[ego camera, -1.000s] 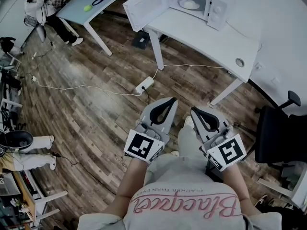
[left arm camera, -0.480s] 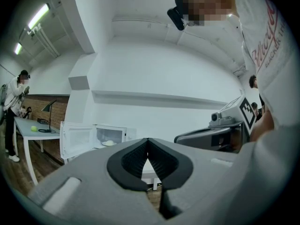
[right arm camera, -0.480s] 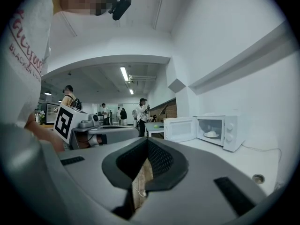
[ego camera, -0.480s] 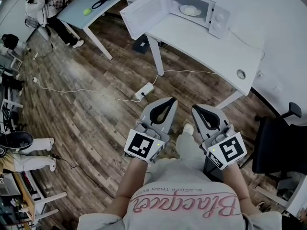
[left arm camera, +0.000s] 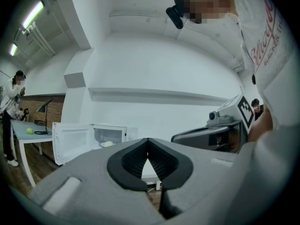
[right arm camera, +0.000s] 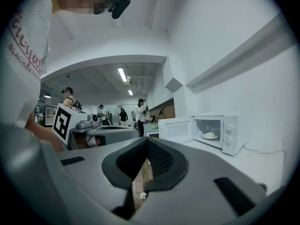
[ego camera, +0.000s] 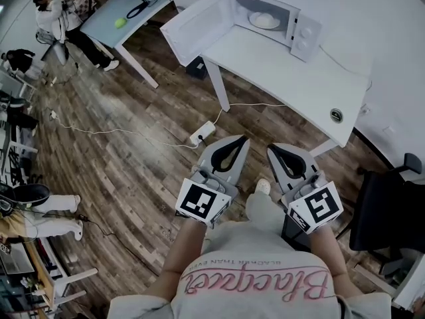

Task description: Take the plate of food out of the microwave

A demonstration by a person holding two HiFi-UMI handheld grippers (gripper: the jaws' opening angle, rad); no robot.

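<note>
The white microwave (ego camera: 279, 15) stands on the far end of a white table (ego camera: 292, 65), its door (ego camera: 196, 22) swung wide open to the left. Inside lies a plate of pale food (ego camera: 264, 20), also seen as the plate (left arm camera: 107, 144) and the plate (right arm camera: 209, 136). My left gripper (ego camera: 238, 140) and right gripper (ego camera: 275, 150) are held side by side over the wooden floor, well short of the table. Both point level toward the microwave. The left gripper (left arm camera: 148, 142) and the right gripper (right arm camera: 147, 141) are shut, with nothing between the jaws.
A power strip (ego camera: 202, 135) with white cable lies on the floor by the table leg. A black office chair (ego camera: 392, 211) stands at the right. Far left is a light blue table (ego camera: 126, 12) with a green ball (ego camera: 120, 23), and a person (ego camera: 56, 18) beside it.
Both grippers and the person have moved forward toward the white table, so the table and microwave sit lower and nearer in the head view. The jaws stay shut.
</note>
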